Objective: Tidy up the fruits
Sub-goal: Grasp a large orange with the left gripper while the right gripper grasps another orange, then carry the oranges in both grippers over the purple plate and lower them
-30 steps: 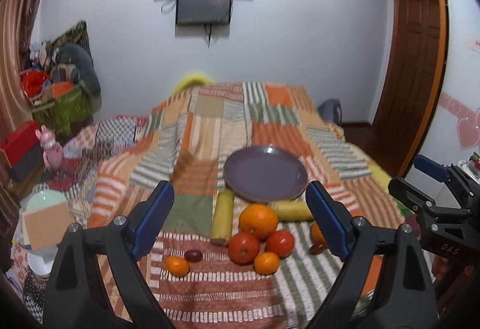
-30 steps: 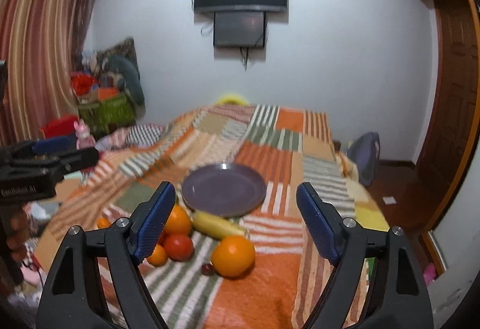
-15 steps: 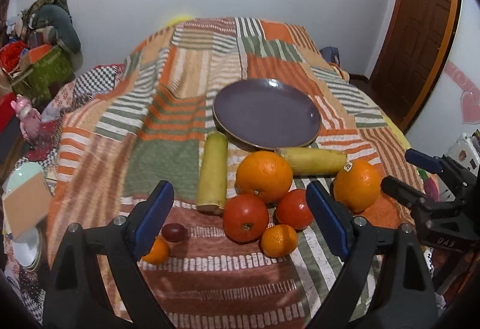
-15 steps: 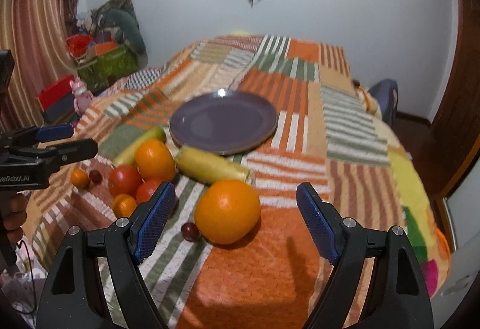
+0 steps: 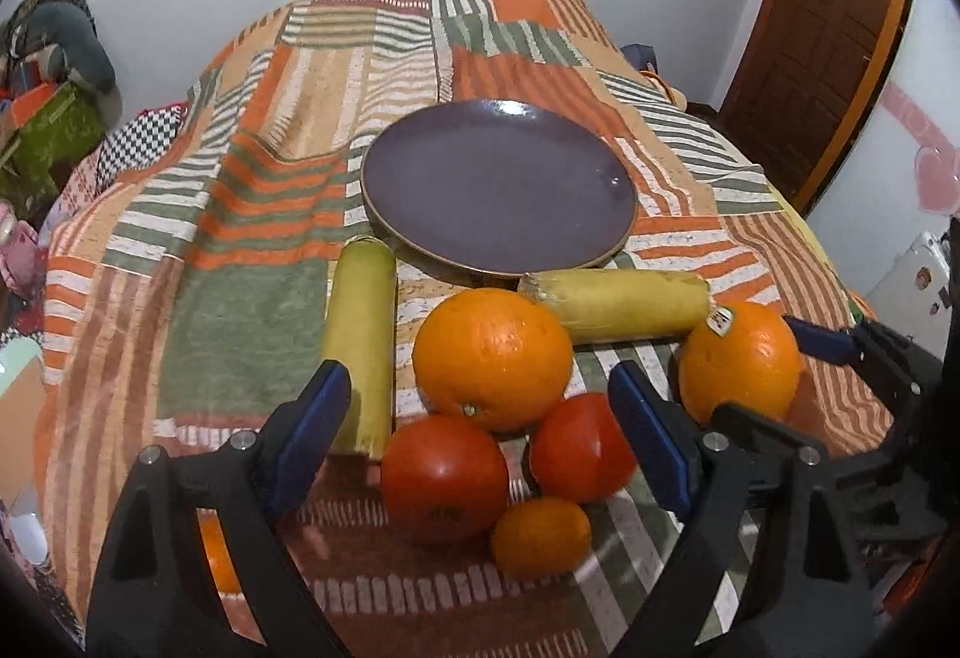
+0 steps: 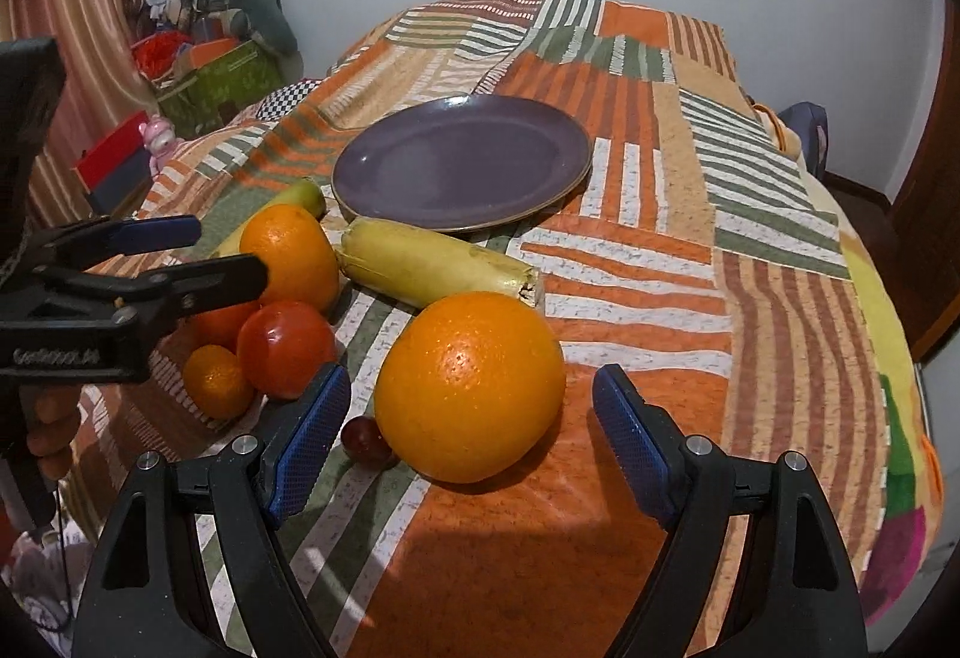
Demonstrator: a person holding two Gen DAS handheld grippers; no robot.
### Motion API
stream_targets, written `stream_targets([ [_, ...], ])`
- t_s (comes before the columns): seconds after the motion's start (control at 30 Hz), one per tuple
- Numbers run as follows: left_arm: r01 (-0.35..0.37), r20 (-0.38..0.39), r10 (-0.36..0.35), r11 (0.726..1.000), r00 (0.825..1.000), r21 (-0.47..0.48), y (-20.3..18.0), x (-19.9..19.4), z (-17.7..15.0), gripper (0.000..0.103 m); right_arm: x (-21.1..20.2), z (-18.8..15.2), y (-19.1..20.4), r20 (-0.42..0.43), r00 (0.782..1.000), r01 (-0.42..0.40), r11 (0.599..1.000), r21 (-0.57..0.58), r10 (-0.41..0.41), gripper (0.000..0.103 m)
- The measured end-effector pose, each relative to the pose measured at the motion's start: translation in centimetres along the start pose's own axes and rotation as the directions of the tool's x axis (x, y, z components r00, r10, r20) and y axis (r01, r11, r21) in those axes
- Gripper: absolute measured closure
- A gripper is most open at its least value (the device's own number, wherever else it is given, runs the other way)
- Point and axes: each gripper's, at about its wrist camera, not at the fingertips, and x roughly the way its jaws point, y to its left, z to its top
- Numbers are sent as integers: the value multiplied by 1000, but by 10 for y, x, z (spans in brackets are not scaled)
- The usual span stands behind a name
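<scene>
Holding both tools low over the bed, you have each pointed at its own part of the fruit pile. Your right hand-held gripper (image 6: 471,433) stands wide with nothing gripped, its blue pads flanking the large orange (image 6: 469,385) but clear of it on both sides; that orange sits apart from the rest, so it looks like the easiest first pick. A small dark grape (image 6: 363,439) lies touching its left base, right by your left pad, so a careless close could nudge or pinch it. Your left hand-held gripper (image 5: 474,439) is also wide, though its jaws are closing a little, and no fruit is pressed between them; ahead of it sit two tomatoes (image 5: 444,475), a small mandarin (image 5: 540,535) and a second orange (image 5: 492,358), packed touching one another, so lifting one may set the others rolling on the soft quilt (image 5: 252,214). Two yellow-green banana-like fruits (image 5: 360,340) lie just before the purple plate (image 5: 498,184), one almost against its rim. That plate holds nothing and is the likely goal, with bare quilt around its far side and right edge giving you room to approach. The bed's right edge drops off near the lone orange, so keep your carry inward.
</scene>
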Motion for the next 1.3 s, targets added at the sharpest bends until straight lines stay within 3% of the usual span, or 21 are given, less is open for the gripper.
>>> stream_targets([
  [0.07, 2, -13, -2, 1000, 1000, 1, 0, 7, 2, 18, 3, 1, -1, -8, 1000, -12, 1000, 4, 12, 24],
  [0.17, 8, -33, -8, 1000, 999, 10, -2, 18, 4, 23, 10, 0, -2, -31, 999, -26, 1000, 5, 27, 36],
  [0.4, 21, -62, -21, 1000, 998, -9, -1, 35, 7, 36, 12, 0, -4, -34, 998, -52, 998, 24, 53, 38],
  [0.7, 35, -58, -36, 999, 998, -19, 1, 29, 9, 37, 8, 1, -4, -29, 998, -54, 998, 29, 55, 40],
  [1.0, 46, 23, -46, 999, 999, -2, -4, -7, 19, 37, -13, 20, -8, 47, 998, -32, 999, 16, 31, 40],
  [1.3, 34, 127, -37, 999, 991, 27, -5, -44, 51, 37, -33, 59, -11, 167, 986, -8, 1000, -11, 10, 40],
])
